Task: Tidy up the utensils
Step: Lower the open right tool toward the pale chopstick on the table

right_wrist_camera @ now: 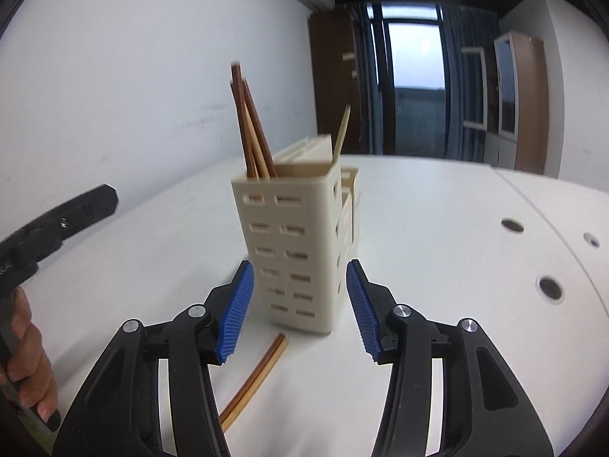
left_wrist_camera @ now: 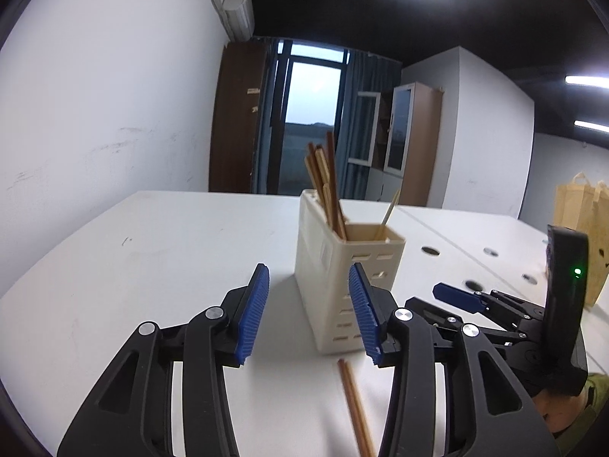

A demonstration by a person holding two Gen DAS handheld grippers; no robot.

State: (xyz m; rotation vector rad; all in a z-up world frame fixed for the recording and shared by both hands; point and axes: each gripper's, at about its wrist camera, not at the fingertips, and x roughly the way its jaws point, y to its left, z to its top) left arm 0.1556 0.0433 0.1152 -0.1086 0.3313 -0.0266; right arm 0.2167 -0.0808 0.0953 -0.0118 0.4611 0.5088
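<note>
Both claws have their blue pads apart, and nothing is pinched in either one. Near the bottom of the left wrist picture, the left claw (left_wrist_camera: 310,314) sits low over the white table (left_wrist_camera: 152,251). Between its two black arms, at the bottom middle of the frame, lie two brown chopsticks (left_wrist_camera: 356,407), side by side and flat on the table. In the right wrist picture the right claw (right_wrist_camera: 297,310) is also low, and the same two chopsticks (right_wrist_camera: 255,377) run from the bottom middle up toward the cream holder.

Just past the tips of the loose sticks stands the holder (right_wrist_camera: 297,251), upright, in the middle of each frame. It has little slots in its walls. More brown sticks (right_wrist_camera: 251,129) already lean inside it, and one pale stick (right_wrist_camera: 340,133) pokes up alone.

I think the job now is picking up the two loose sticks. To do it well, one claw should come down with a pad on each side of both sticks, squeeze them together, then lift before tipping them into the holder. Bumping the holder could knock it over.

Far back are a dark window and cabinets.
</note>
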